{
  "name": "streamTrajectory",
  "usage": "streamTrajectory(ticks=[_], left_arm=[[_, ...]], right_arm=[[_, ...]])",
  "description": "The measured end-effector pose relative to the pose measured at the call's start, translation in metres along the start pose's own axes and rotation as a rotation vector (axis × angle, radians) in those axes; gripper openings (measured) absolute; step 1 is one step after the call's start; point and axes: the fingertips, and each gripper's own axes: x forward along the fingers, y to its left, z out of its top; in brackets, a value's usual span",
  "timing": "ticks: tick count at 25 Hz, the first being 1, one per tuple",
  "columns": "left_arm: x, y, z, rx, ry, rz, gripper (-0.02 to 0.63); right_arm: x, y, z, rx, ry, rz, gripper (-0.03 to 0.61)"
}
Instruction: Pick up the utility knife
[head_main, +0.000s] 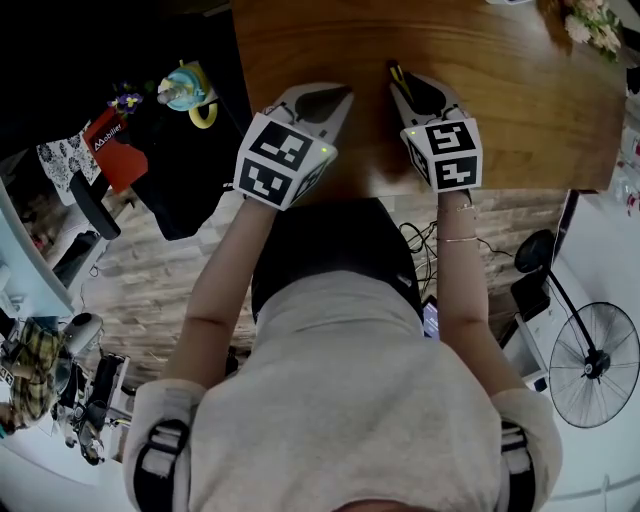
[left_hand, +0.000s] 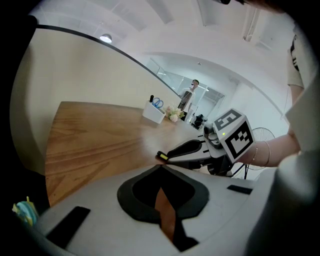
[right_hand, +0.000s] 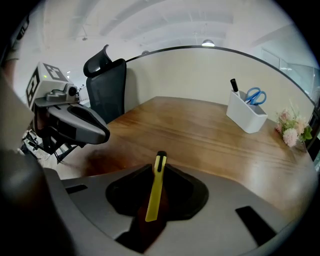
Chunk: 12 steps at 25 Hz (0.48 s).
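A slim yellow utility knife (right_hand: 155, 190) with a black tip stands between the jaws of my right gripper (right_hand: 159, 167), which is shut on it; the tip pokes out past the fingertips. In the head view the right gripper (head_main: 401, 78) reaches over the near edge of the wooden table (head_main: 520, 110) with the knife (head_main: 397, 72) at its tips. My left gripper (head_main: 338, 97) hovers just left of it, jaws shut and empty (left_hand: 161, 168). The left gripper view shows the right gripper (left_hand: 176, 154) with the knife's yellow end (left_hand: 162, 156).
A white pen holder (right_hand: 245, 115) with scissors and a small bunch of flowers (right_hand: 290, 132) stand at the table's far right. A black office chair (right_hand: 107, 85) is beyond the left end. A floor fan (head_main: 595, 365) stands off the table's near side.
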Motion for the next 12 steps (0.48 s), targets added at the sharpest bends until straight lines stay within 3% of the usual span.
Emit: streamTrajectory(ticks=[12], left_arm=[[-0.009,-0.021,0.001,0.045,0.004,-0.019,0.014]], right_arm=[[-0.020,0.012,0.011,-0.047,-0.039,-0.020,0.077]])
